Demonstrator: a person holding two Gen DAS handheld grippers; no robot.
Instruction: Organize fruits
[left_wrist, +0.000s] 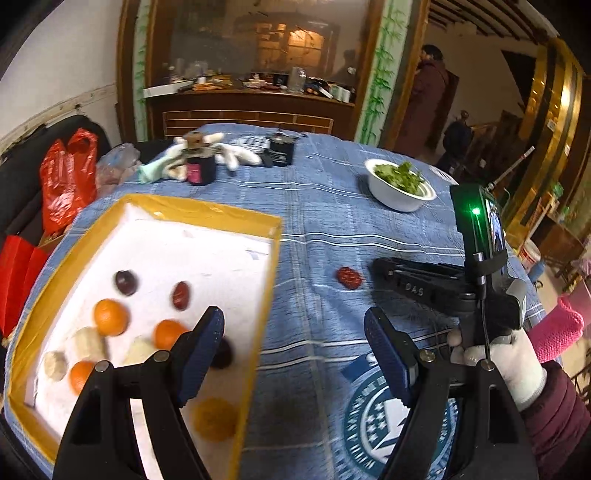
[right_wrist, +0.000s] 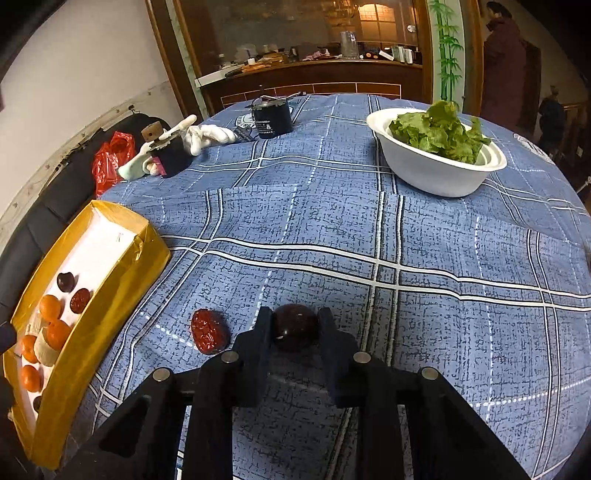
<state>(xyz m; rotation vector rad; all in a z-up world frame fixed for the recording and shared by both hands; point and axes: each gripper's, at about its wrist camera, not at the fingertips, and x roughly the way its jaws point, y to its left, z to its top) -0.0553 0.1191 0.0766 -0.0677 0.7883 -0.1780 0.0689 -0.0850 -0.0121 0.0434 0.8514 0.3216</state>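
My right gripper (right_wrist: 295, 325) is shut on a dark brown chestnut (right_wrist: 295, 326) resting on the blue checked tablecloth (right_wrist: 369, 221). A wrinkled red date (right_wrist: 207, 334) lies just left of it, apart from the fingers; the same date (left_wrist: 348, 277) shows in the left wrist view ahead of the right gripper's body (left_wrist: 443, 288). My left gripper (left_wrist: 295, 345) stands open with nothing between its fingers, over the right wall of the yellow-rimmed white box (left_wrist: 271, 266). In the box lie several oranges (left_wrist: 110, 316), banana pieces (left_wrist: 88, 343), a date (left_wrist: 181, 294) and a chestnut (left_wrist: 126, 282).
A white bowl of green leaves (right_wrist: 439, 151) stands at the back right. A black jar (right_wrist: 271, 118), white gloves (right_wrist: 207, 134) and a dark bottle (left_wrist: 201, 168) sit at the far side. A red plastic bag (left_wrist: 68, 181) hangs off the table's left. People stand in the doorway (left_wrist: 430, 92).
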